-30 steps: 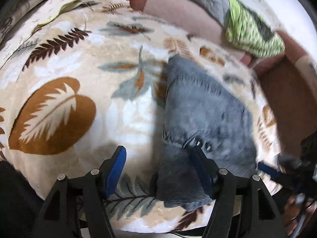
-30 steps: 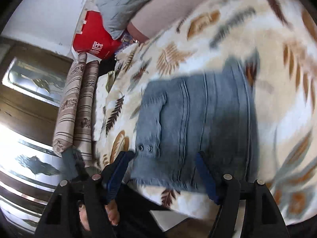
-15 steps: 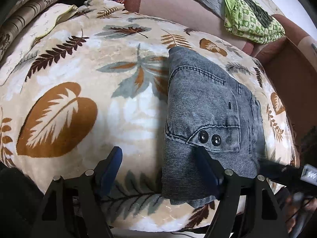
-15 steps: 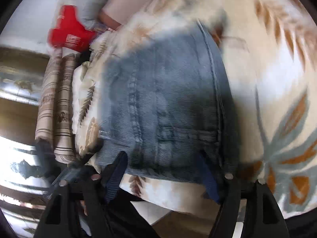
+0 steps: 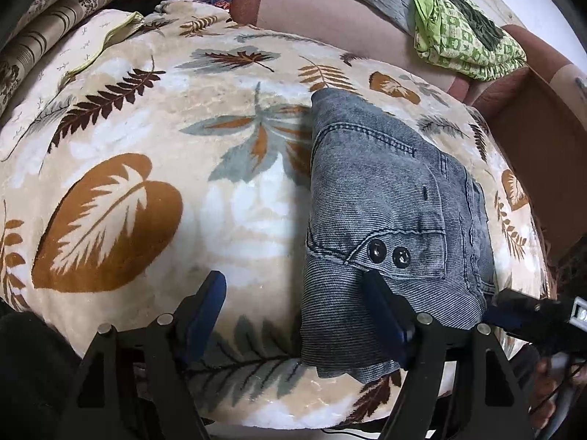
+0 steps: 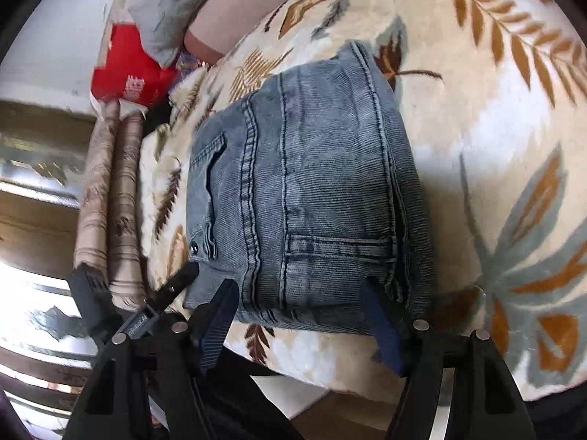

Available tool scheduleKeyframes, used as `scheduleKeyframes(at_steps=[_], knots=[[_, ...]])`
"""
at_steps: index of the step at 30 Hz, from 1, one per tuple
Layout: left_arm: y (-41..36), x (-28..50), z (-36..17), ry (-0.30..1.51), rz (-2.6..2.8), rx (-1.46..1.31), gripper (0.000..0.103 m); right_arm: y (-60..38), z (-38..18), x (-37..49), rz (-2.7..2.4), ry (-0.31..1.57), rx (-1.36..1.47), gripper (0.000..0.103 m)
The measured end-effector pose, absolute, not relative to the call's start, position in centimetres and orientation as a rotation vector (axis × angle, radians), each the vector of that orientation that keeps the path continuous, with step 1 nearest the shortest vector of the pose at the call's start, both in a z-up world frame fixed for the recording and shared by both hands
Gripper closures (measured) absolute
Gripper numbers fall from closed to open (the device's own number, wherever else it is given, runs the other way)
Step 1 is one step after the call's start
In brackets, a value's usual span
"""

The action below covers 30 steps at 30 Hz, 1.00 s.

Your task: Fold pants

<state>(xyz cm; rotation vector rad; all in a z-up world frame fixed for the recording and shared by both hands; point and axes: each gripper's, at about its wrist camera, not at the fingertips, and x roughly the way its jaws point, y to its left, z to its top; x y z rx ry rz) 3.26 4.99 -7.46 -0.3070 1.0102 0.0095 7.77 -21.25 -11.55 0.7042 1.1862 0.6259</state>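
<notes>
The grey-blue denim pants (image 5: 385,216) lie folded into a compact bundle on a leaf-print blanket (image 5: 146,154); they also show in the right wrist view (image 6: 312,190). My left gripper (image 5: 293,311) is open and empty at the bundle's near left edge, its right finger (image 5: 385,315) over the fabric. My right gripper (image 6: 297,315) is open and empty at the bundle's near edge. The right gripper's tip shows in the left wrist view (image 5: 513,311), and the left gripper's tip in the right wrist view (image 6: 183,278).
A green patterned cloth (image 5: 462,33) lies on the brown sofa back (image 5: 330,11). A red bag (image 6: 128,73) and striped rolled cushions (image 6: 110,201) sit at the far end. The blanket's front edge (image 5: 293,410) drops off below the grippers.
Both grippers have pulled back slightly from the bundle and stay open. The right wrist view has swung and steadied on the folded pants. The pants lie still.
</notes>
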Motion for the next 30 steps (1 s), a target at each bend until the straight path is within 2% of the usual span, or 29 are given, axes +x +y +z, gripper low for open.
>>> scheduleKeyframes(at_steps=[6,12,22,23,25,26,30], knots=[[6.4,3.2,-6.5,0.967,-0.019,-0.391,0.026,-23.0,-9.3,8.2,0.599,1.144,0.678,0.031],[7.9,4.6,-6.2,0.966,-0.022,-0.446,0.025,-25.7,-10.0,10.5,0.511,1.153,0.714,0.031],[6.6,5.0,-7.6,1.008,-0.019,-0.393,0.025,-23.7,-8.5,13.4,0.690,1.057,0.842,0.030],[6.6,5.0,-7.5,1.007,-0.018,-0.386,0.025,-23.3,-9.2,13.8,0.687,1.073,0.841,0.027],[6.5,4.8,-7.0,0.998,-0.016,-0.375,0.025,-22.2,-11.7,14.6,0.581,1.208,0.750,0.030],[6.5,4.7,-6.7,0.986,-0.014,-0.359,0.025,-22.2,-11.8,14.7,0.579,1.205,0.762,0.031],[5.1,4.9,-6.6,0.978,-0.019,-0.280,0.024,-21.9,-7.3,15.0,0.632,1.084,0.749,0.030]])
